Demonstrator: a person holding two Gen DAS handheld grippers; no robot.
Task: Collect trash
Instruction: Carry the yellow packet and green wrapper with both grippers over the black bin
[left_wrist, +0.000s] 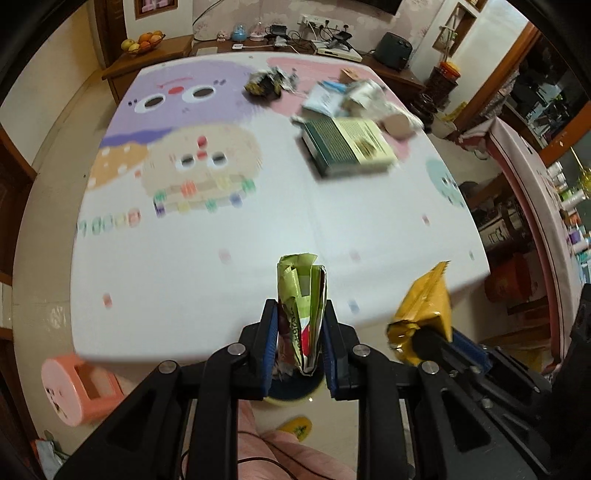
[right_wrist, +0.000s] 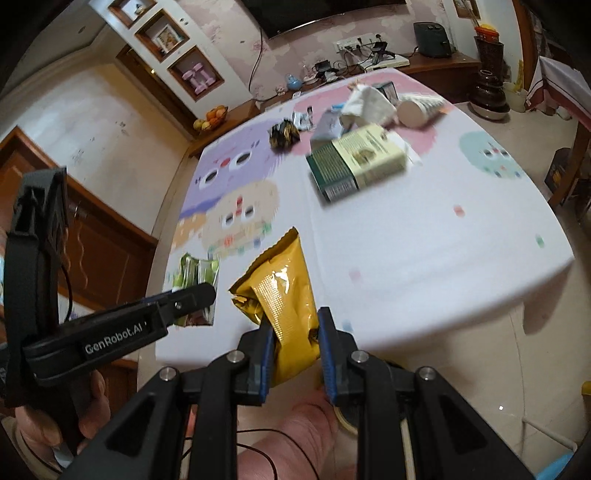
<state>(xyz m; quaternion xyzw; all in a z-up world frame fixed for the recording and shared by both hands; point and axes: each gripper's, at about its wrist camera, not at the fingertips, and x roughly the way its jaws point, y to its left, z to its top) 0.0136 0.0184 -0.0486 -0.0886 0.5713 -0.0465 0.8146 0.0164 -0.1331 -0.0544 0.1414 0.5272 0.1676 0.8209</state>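
Observation:
My left gripper (left_wrist: 300, 328) is shut on a crumpled green wrapper (left_wrist: 301, 291) and holds it above the table's near edge, over a dark round bin (left_wrist: 291, 392) on the floor. My right gripper (right_wrist: 295, 334) is shut on a yellow foil packet (right_wrist: 282, 291), also held off the table. The yellow packet shows at the right in the left wrist view (left_wrist: 424, 310), and the left gripper with the green wrapper (right_wrist: 194, 280) shows at the left in the right wrist view. More trash lies at the table's far side: a black-gold wrapper (left_wrist: 264, 83), crumpled paper (left_wrist: 365, 94) and a paper cup (right_wrist: 419, 107).
The table (left_wrist: 258, 236) has a white cloth with cartoon prints. A green and cream book (left_wrist: 347, 144) lies at the far right of it. A pink stool (left_wrist: 79, 387) stands on the floor at the left. A wooden sideboard (left_wrist: 162, 51) with fruit and cables runs behind.

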